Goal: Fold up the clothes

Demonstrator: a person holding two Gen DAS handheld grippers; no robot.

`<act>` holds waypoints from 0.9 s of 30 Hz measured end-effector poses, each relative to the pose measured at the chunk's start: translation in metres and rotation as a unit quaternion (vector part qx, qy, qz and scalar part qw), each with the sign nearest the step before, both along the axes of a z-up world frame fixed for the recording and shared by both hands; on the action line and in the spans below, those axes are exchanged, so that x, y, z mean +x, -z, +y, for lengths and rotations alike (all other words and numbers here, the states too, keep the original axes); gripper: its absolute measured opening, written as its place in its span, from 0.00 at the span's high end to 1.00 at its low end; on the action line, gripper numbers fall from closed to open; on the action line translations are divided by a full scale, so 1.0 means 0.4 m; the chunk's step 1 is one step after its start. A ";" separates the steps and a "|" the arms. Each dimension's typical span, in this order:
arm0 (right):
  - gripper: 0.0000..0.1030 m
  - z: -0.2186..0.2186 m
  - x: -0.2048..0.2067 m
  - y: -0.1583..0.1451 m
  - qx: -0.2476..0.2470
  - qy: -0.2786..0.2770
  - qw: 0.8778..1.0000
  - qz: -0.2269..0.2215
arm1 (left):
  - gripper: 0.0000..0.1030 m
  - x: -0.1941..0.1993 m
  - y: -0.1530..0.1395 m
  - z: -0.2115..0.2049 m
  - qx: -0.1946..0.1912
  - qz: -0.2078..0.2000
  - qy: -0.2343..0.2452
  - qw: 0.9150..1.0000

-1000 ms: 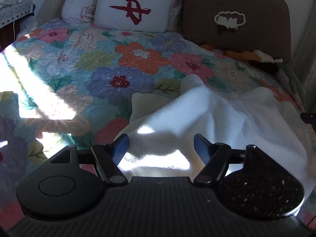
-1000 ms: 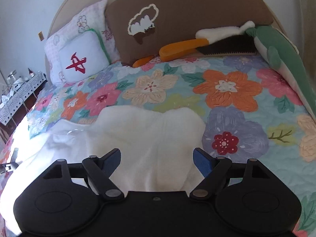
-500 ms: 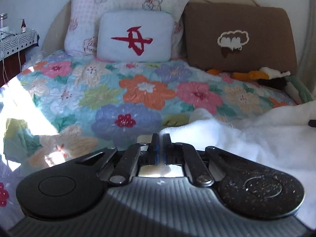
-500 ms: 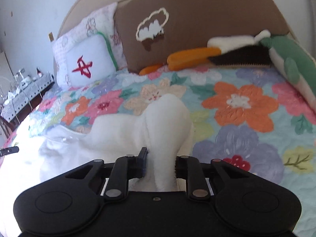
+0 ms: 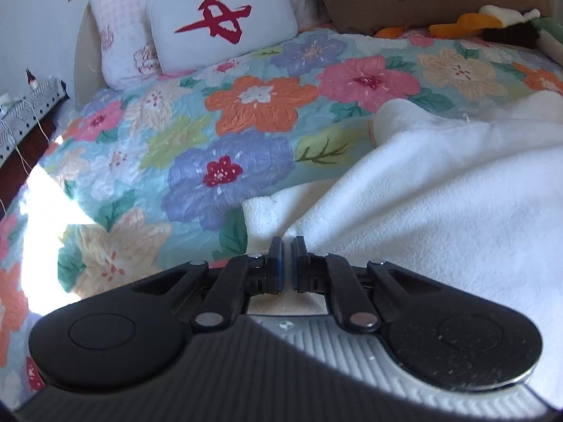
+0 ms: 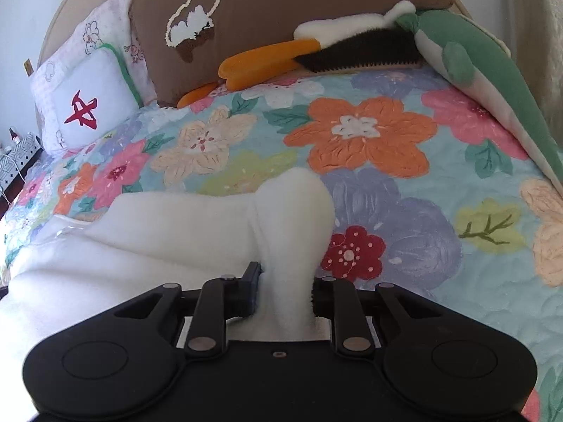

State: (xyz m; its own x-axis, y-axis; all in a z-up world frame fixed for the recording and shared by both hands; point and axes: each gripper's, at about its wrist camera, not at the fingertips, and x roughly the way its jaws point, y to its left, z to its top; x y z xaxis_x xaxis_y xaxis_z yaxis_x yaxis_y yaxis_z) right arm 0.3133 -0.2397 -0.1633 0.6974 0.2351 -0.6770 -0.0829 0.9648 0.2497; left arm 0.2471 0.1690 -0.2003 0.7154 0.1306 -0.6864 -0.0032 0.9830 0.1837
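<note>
A white fleece garment (image 5: pixel 440 211) lies spread on the floral quilt (image 5: pixel 228 161). In the left wrist view my left gripper (image 5: pixel 286 242) is shut, its jaws pinching a thin edge of the fleece at the garment's left corner. In the right wrist view the same garment (image 6: pixel 176 225) stretches off to the left. My right gripper (image 6: pixel 285 277) holds a thick bunched fold of it that stands up between the pads. Its jaws are opening slightly, with the pads still pressing the fold.
At the head of the bed stand a white pillow with a red character (image 5: pixel 221 24), a brown cushion (image 6: pixel 281 10), an orange-billed plush (image 6: pixel 267 61) and a green plush (image 6: pixel 492 81). A bedside stand (image 5: pixel 24 102) is off the left edge. Sunlight glares on the quilt's left side.
Both grippers went from wide open to closed on the fleece. The left gripper slid along the garment's edge and rolled. The right gripper's fold now stands bunched up between its pads.
</note>
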 end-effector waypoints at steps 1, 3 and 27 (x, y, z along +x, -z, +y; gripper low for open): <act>0.77 0.003 -0.005 -0.013 -0.008 -0.005 1.000 -0.008 | 0.95 -0.006 -0.012 0.001 -0.006 -0.008 0.004 1.000; 0.64 0.008 -0.014 -0.040 -0.025 -0.017 0.999 -0.025 | 0.95 -0.019 -0.036 0.004 -0.017 -0.024 0.011 1.000; 0.88 0.021 -0.010 -0.100 -0.118 -0.018 0.988 -0.100 | 0.87 0.000 -0.012 0.021 -0.072 0.037 -0.020 0.997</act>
